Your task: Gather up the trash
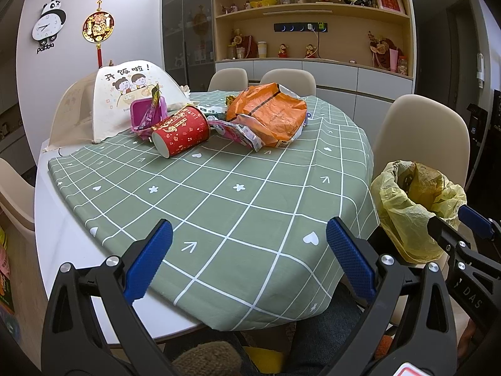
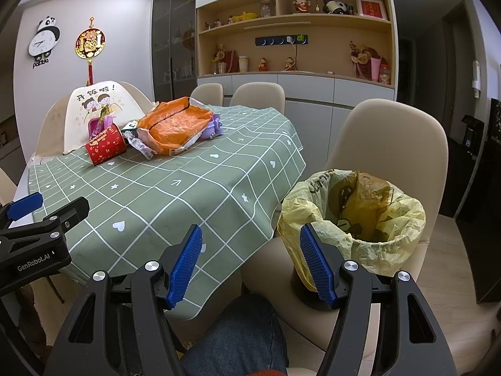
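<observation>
- Food cover (image 1: 125,100): stands at the table's far left, about 10 o'clock in the left view.
- Red cup (image 1: 181,133): lies on its side on the green checked tablecloth (image 1: 219,194), touching the pink box (image 1: 147,112) behind it.
- Orange bag (image 1: 269,114): lies at 12 o'clock over crumpled wrappers (image 1: 241,133).
- Left gripper (image 1: 249,260): spread wide, empty, above the near table edge.
- Right gripper (image 2: 250,264): spread wide, empty.
- Bin with yellow liner (image 2: 353,216): sits on a chair (image 2: 391,144) at 3 o'clock.
</observation>
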The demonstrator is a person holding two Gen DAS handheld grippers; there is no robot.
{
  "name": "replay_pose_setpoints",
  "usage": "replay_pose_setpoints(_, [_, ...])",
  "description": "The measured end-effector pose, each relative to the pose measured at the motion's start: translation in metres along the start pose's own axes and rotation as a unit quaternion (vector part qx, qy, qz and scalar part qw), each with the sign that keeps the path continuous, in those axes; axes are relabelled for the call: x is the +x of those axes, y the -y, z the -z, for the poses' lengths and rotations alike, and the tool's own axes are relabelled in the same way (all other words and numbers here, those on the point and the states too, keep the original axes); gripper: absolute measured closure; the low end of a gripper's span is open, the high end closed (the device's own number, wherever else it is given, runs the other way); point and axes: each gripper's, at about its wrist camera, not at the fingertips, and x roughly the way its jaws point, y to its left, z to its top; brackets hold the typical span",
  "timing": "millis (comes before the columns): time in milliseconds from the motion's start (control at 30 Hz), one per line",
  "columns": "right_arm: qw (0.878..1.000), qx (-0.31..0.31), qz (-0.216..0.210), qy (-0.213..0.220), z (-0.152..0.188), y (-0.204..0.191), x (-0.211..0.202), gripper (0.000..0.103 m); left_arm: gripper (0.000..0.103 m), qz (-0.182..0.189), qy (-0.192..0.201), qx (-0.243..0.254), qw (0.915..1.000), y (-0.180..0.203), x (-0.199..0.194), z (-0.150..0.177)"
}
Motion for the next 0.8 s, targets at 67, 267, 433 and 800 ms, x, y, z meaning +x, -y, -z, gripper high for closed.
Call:
replay_pose_setpoints(67, [1.0,0.0,0.0,0.0,0.0001,-0.0004,-0.0002,0.041,0.009,0.0,0.0,0.0,1.0,0.0001,0.0,0.0])
replay_pose_setpoints(267, [1.0,0.0,-0.001,-0.001,0.0002,-0.0001,0.0002,0.041,0.009,0.0,0.0,0.0,1.0,0.0002,0.0,0.0002])
replay_pose_setpoints(433, [1.0,0.001,-0.002,-0.003,0.0011,-0.0002,0.0009,0.041,0.009,0.0,0.0,0.0,1.0,0.0002,0.0001,0.0002])
replay_pose_setpoints(800, [1.0,0.0,-0.001,-0.005,0.0008,0.0004,0.0012,0.041,0.009,0.0,-0.001,0.0,1.0,-0.0002,0.0003,0.0002])
